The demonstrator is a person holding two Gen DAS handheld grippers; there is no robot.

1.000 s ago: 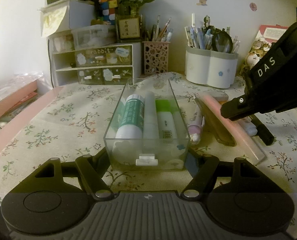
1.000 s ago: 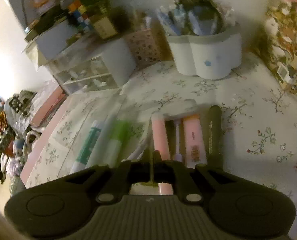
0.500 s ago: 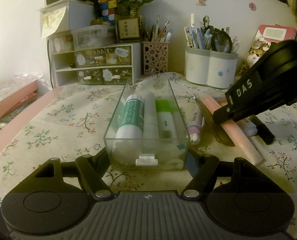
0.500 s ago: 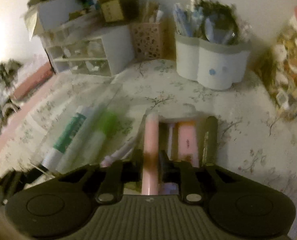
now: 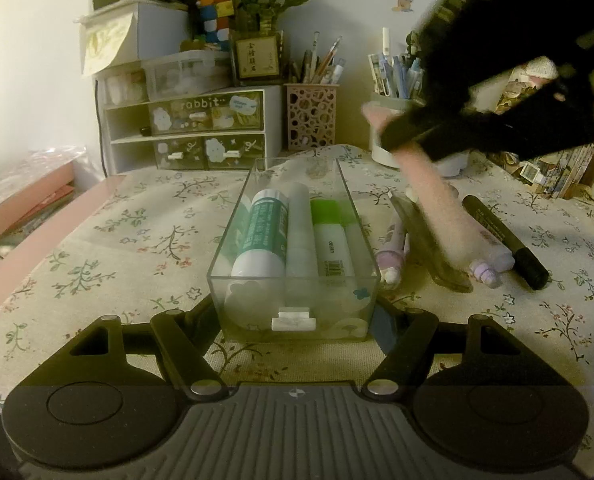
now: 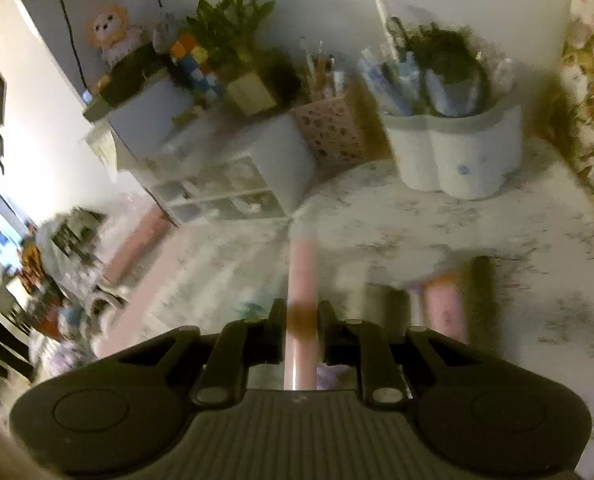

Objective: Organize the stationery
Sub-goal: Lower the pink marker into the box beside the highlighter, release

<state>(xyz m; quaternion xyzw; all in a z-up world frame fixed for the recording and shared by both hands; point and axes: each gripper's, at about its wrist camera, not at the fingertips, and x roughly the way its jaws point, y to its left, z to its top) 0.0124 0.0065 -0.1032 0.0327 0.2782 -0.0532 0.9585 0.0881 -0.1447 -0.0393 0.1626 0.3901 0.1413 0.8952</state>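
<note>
A clear plastic box [image 5: 257, 320] stands on the flowered cloth, and my left gripper [image 5: 297, 312] is shut on its near end, one finger on each side. Inside lie a green-and-white glue stick [image 5: 263, 236], a white tube [image 5: 299, 232] and a green highlighter [image 5: 331, 236]. My right gripper [image 5: 409, 132] hangs above the table at the right, shut on a pink pen [image 5: 433, 208] that slants down towards the cloth. In the right wrist view the pink pen [image 6: 303, 268] runs forward from between the right gripper's [image 6: 302, 320] fingers. That view is blurred.
Right of the box lie a purple pen [image 5: 393, 248], a dark clear lid [image 5: 433, 248], another pale pen [image 5: 485, 260] and a black marker [image 5: 505, 236]. At the back stand a drawer unit [image 5: 189, 132], a pink pen cup [image 5: 311, 116] and a white pen holder [image 5: 381, 152].
My right gripper closed on the pink pen and lifted it off the cloth, rising up and back. The left gripper and the box have not moved.
</note>
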